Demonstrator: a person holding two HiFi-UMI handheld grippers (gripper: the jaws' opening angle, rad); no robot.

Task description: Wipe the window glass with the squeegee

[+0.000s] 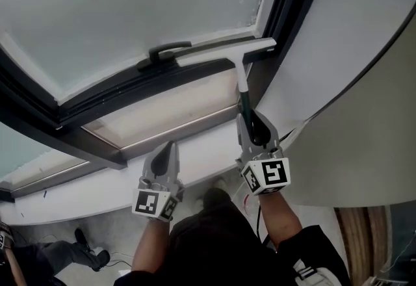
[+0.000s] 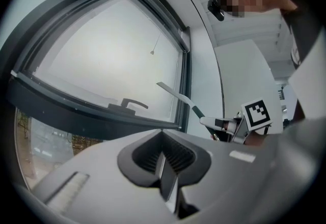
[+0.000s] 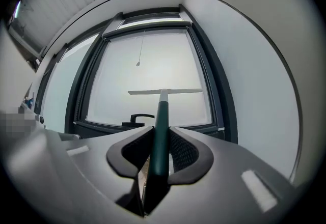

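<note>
Gripping the squeegee (image 1: 235, 60) low on its dark shaft, the right gripper (image 1: 249, 123) points up at the window. That long hold probably serves reach: it sets the blade level, just right of the handle (image 1: 166, 52), along the bottom edge of the glass (image 1: 130, 5). This reads as either the end of a downward pull or the set-up for the next one. The left gripper (image 1: 169, 148) hangs below the handle, well short of the frame (image 1: 130, 93), with no part in the wiping.

The head view gives the layout but hides both grips. The right gripper view settles one: its jaws (image 3: 155, 141) are clenched on the green shaft of the squeegee (image 3: 162, 111), which runs straight out along them. From there the blade appears just above and right of the handle (image 3: 141, 117), square across the glass (image 3: 147, 65).

The left gripper view shows its own jaws (image 2: 163, 162) pressed together with nothing between them. It alone sees the squeegee (image 2: 175, 94) from the side, right of the handle (image 2: 133, 103), slanting up toward the pane. Even so, I cannot tell whether the blade edge touches the glass (image 2: 112, 55) or stands just off it.

The wall (image 1: 338, 51) stands beyond the blade's far end from the handle, so there seems little room to slide further that way.
</note>
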